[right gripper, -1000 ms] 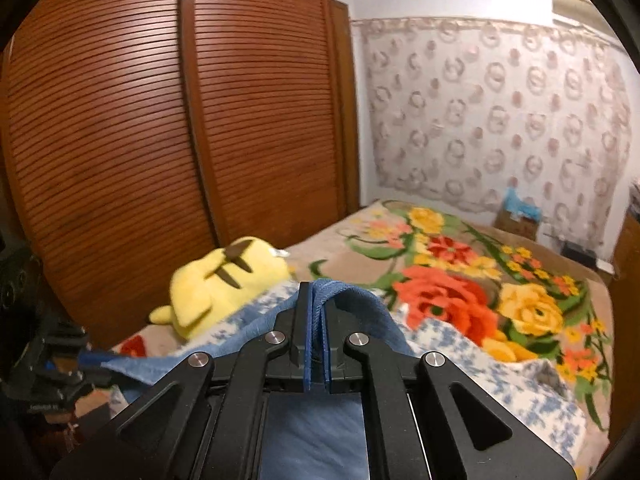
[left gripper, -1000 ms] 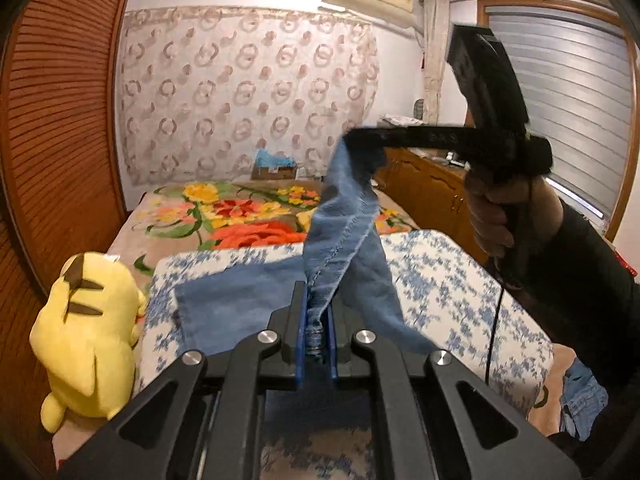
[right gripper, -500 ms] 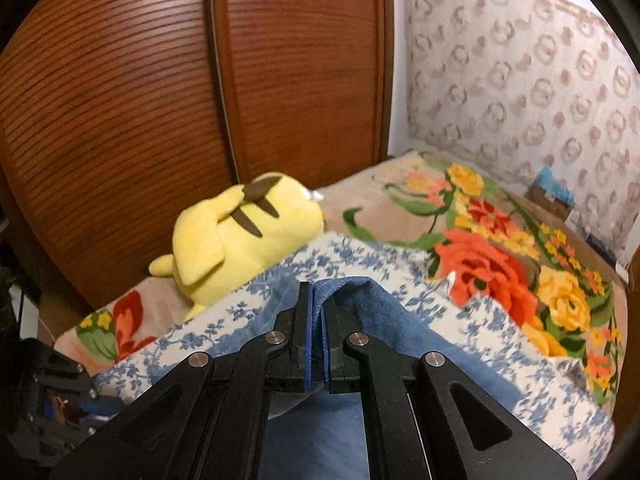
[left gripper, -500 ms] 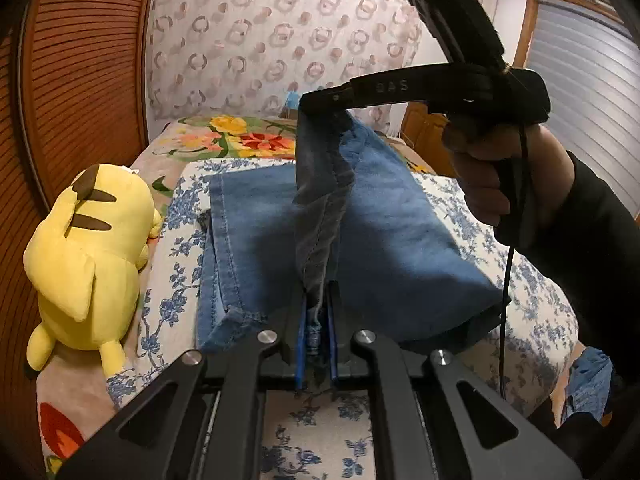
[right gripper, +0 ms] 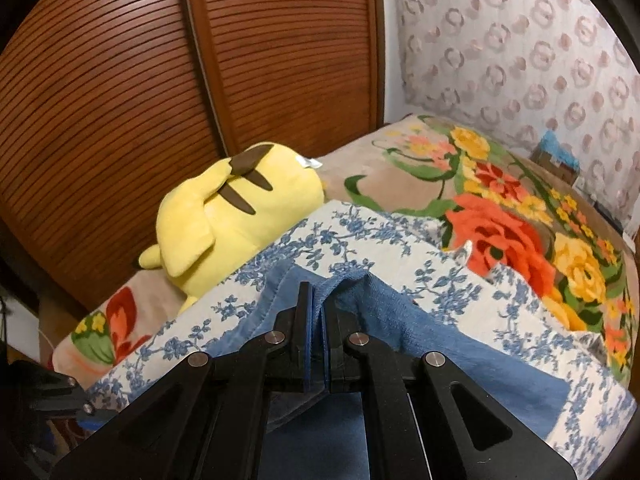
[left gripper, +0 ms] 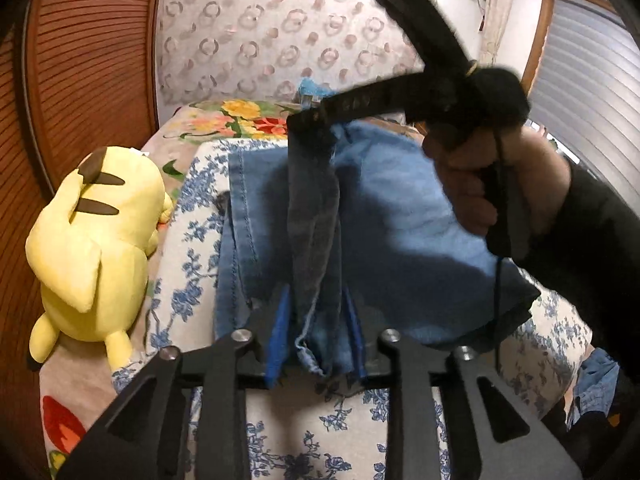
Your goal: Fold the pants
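Left wrist view has the blue denim pants lying on the blue-flowered white quilt atop the bed, long axis running away toward the patterned curtain. One hem strip rises from the left hand-held gripper, whose jaws have just been opening with cloth loose between them, to the right hand-held gripper, pinching denim. Bare quilt lies nearest; a yellow plush toy flanks the quilt's left edge.
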Available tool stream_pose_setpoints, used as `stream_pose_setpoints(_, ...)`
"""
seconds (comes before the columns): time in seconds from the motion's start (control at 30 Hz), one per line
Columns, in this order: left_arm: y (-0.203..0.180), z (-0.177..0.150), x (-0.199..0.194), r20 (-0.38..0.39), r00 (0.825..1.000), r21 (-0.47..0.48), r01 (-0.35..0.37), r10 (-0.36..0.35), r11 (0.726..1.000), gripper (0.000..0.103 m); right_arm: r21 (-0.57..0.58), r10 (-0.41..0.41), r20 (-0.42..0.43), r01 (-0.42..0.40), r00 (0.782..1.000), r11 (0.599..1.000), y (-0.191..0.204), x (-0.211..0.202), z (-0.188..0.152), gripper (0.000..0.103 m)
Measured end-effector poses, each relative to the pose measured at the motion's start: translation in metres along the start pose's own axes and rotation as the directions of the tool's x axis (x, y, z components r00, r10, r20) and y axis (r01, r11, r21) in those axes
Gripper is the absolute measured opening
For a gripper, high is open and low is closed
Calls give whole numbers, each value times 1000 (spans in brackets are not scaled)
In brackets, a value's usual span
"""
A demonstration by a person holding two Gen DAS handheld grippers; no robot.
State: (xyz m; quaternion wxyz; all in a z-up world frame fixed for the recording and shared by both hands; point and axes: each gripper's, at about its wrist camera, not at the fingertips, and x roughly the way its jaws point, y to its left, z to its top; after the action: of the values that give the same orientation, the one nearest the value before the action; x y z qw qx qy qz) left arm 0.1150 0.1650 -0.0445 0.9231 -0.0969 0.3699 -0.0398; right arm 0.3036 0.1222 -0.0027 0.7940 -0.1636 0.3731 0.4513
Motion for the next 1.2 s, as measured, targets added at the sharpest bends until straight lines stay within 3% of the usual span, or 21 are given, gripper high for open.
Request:
stream_pose_setpoints(0.13, 4, 3, -3, 16, 1000, -14, 1, 0, 1000, 36, 25, 21, -12, -20, 1000, 999, -2, 10, 2, 2)
stream_pose_setpoints(0.27, -1, 3, 5, 9, 1000, -9, 1, -1, 1000, 36, 44, 40, -30, -38, 999, 998, -5, 14, 5, 21)
stream_pose_setpoints(0.33, -3, 3, 10, 3, 1000, -1, 9, -9, 1000, 36, 34, 8, -3, -8, 1000, 999, -6, 8, 7, 26)
stream_pose_setpoints(0.4, -6, 3, 14, -7, 1000, 7, 5, -5, 1000, 36, 37, 24, 21, -25, 999, 999, -8, 1, 9, 38)
stream_pose_setpoints(0.73, 1, -4, 35, -59, 997, 21, -54, 55, 998, 36, 30, 95, -33, -94, 995, 995, -9, -3, 8, 41)
stream_pose_setpoints(0.87, 8, -10, 41, -82, 995, 12, -62, 63, 998, 36, 23, 55, -56, -54, 997, 998, -14, 0, 2, 47)
stream_pose_setpoints(1.0, 18, -12, 37, -50, 993, -24, -109, 108, 994, 34, 46, 63, -74, -60, 995, 997, -27, -6, -9, 48)
stream_pose_setpoints(1.13, 38, -16, 35, -48, 992, -94, -119, 114, 988, 34, 36, 71, -53, -69, 996, 997, -36, -27, -18, 50)
stream_pose_setpoints(1.2, 42, -19, 34, -48, 992, -105, -117, 113, 988, 34, 20, 32, -23, -32, 999, 999, -40, -37, -22, 50)
